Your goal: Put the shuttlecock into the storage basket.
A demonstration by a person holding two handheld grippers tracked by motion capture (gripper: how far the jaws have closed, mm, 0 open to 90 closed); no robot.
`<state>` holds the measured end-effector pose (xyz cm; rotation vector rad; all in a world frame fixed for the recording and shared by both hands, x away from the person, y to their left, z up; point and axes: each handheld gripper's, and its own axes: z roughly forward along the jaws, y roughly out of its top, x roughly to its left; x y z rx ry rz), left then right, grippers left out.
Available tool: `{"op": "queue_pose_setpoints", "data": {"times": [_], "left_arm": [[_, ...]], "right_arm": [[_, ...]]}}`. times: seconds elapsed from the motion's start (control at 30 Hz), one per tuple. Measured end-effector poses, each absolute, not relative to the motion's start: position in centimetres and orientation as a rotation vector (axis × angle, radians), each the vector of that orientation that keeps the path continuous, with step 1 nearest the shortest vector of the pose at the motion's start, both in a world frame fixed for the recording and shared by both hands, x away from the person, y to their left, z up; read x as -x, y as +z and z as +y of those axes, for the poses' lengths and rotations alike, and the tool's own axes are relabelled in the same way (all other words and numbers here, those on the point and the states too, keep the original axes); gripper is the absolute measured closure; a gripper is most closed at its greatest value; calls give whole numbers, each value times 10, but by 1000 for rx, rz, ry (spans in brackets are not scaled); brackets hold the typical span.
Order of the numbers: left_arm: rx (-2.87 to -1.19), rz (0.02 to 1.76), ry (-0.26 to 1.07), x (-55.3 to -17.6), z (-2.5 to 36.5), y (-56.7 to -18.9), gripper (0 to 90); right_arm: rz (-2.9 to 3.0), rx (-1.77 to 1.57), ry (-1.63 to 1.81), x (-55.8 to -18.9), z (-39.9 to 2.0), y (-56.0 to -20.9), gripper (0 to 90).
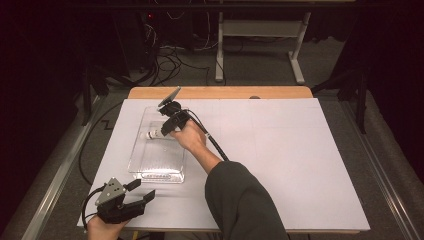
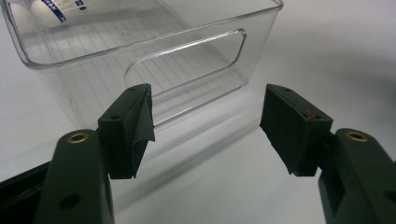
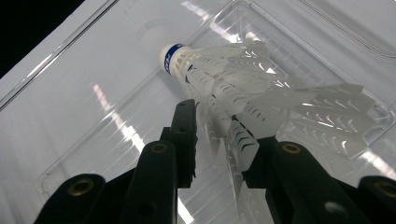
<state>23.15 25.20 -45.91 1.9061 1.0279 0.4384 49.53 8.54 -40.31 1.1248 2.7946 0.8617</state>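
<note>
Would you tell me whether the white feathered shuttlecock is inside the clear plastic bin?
Inside: the shuttlecock, gripped by the right gripper, hangs over the bin floor.

Right forearm [image 1: 235, 190] reaches in from the bottom edge, diagonally toward the desk's far-left area; right gripper [image 1: 167, 126] angled down, jaws partly closed and clamped on a load. Left hand [image 1: 102, 229] at the desk's near-left corner, left gripper [image 1: 141, 191] roughly level, jaws wide apart, nothing between them.

white board [image 1: 280, 160] – on wooden table [image 1: 220, 92] | desk frame [image 1: 260, 30] – cables [image 1: 170, 57] behind
</note>
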Motion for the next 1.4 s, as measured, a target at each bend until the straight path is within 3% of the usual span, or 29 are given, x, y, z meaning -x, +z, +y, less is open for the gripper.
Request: {"op": "queue_pose_setpoints", "data": {"times": [0.73,1.1,1.4], "left_arm": [[-1906,1028,439,-231,252,-459,351],[-1907,1028,439,-231,252,-459,352],[-1907,1028,440,-231,252,-459,352]], "right_arm": [[2823,-1134,780,-495,80,-402,668],[2819,-1148,767,-492,76,-399,879],[2828,-1177,797,-494,74,-403,898]]}}
